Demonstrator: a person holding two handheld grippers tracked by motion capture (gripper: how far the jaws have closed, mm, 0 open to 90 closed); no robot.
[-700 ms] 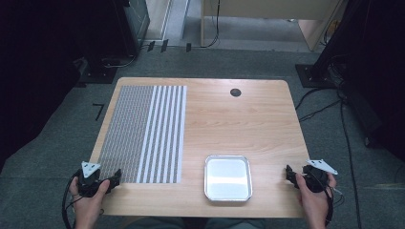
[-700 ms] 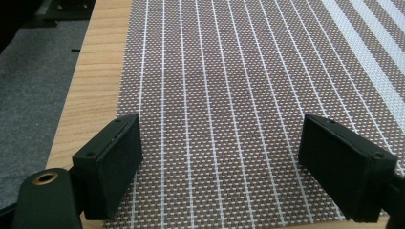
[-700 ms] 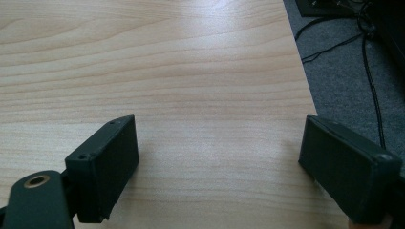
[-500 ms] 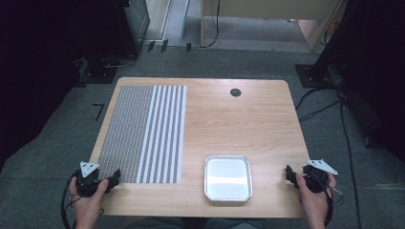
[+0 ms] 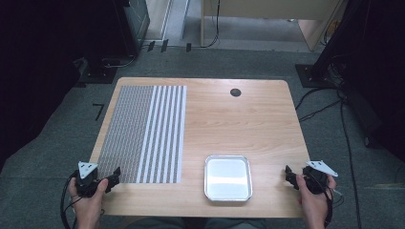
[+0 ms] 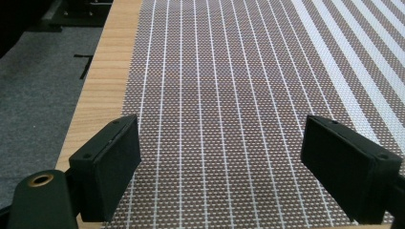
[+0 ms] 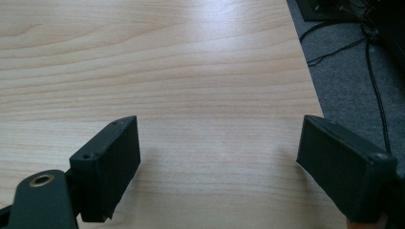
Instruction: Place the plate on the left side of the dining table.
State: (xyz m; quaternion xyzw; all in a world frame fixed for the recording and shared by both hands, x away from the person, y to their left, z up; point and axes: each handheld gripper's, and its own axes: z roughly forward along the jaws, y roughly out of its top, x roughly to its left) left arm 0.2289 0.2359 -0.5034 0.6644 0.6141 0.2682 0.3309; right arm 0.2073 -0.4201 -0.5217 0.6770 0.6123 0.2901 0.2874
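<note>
Striped woven mat point(image 5: 145, 133) lies flat on the counter's point(image 5: 239, 124) left half, long axis running near to far, stripes the same way. Shiny empty metal tray point(image 5: 228, 177) sits near the front edge, right of the mat. Left hand-held gripper point(image 5: 114, 174) at the mat's near-left corner, jaws wide apart, holding nothing. Right hand-held gripper point(image 5: 289, 172) at the front-right edge, jaws wide apart, empty.

Even overhead light, dark surroundings, soft focus
</note>
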